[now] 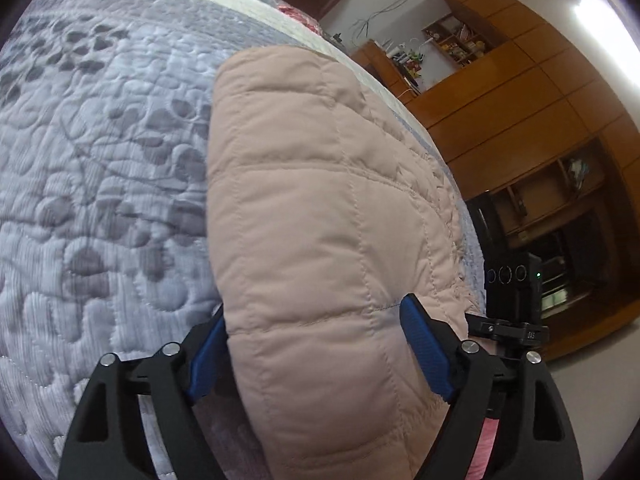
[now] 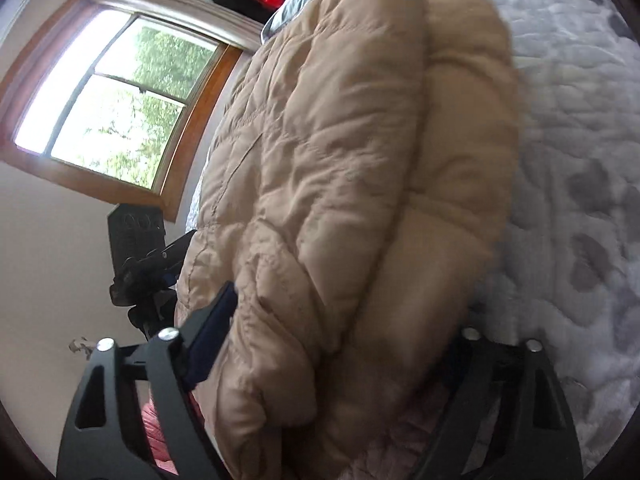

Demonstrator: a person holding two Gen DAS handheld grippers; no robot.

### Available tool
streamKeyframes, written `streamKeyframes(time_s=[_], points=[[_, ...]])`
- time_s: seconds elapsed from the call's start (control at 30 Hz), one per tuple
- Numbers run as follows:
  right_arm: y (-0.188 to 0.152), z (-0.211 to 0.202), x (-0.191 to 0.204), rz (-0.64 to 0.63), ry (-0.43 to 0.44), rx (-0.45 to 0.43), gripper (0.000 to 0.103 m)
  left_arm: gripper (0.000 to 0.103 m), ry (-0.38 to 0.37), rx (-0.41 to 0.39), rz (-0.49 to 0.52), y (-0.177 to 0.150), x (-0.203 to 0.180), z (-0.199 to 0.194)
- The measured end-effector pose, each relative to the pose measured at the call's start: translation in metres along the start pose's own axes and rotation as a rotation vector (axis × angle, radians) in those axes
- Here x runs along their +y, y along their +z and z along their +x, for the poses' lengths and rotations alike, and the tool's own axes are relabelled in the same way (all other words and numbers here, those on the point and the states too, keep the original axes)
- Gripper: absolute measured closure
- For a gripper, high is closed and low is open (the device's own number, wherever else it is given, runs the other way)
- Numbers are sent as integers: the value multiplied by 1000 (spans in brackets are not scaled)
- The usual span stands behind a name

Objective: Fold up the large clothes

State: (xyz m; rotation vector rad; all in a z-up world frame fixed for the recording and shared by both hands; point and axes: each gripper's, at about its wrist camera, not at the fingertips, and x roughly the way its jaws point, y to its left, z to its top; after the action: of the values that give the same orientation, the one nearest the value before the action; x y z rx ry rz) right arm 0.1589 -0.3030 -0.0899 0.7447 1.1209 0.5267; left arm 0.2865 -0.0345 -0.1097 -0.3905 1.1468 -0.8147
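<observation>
A beige quilted padded jacket (image 1: 320, 200) lies folded into a long thick bundle on the bed; in the right wrist view the jacket (image 2: 340, 160) shows two stacked layers. My left gripper (image 1: 314, 308) stands wide, its blue pads (image 1: 424, 344) on either side of the near end of the bundle, which fills the gap. My right gripper (image 2: 344, 308) is also spread wide around the other near part. Its left pad (image 2: 214, 340) sits against the fabric and its right finger is hidden behind the jacket. Each gripper shows at the edge of the other's view.
A grey-blue quilted bedspread (image 1: 100, 160) covers the bed around the jacket. Wooden wardrobes and shelves (image 1: 520, 100) stand beyond the bed edge, above bare floor (image 1: 592, 380). A window (image 2: 112, 100) is on the wall to the left. A pink sleeve (image 2: 154, 432) shows behind the right gripper.
</observation>
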Motion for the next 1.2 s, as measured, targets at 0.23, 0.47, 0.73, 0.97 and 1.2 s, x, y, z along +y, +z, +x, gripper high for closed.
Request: streamKeyframes(time_s=[0.23,0.47,0.73,0.97,1.2], points=[[5,-7,28,-95,-14,-43,57,45,-19,-52,33,0,-15,-13],[32,-24,67,-195,-35,-103,58,47,-4,-159,109,21,-38,-44],[99,-13,104,-286,-88,-138,58,47,31,-268,121,70,-37,-63],[158,29,92,-315,-121,-115,58,47,65,-297,67,111,8,-51],[177,77,40,-241,-109,-69,58,45,117,-228,13,134,64,-9]])
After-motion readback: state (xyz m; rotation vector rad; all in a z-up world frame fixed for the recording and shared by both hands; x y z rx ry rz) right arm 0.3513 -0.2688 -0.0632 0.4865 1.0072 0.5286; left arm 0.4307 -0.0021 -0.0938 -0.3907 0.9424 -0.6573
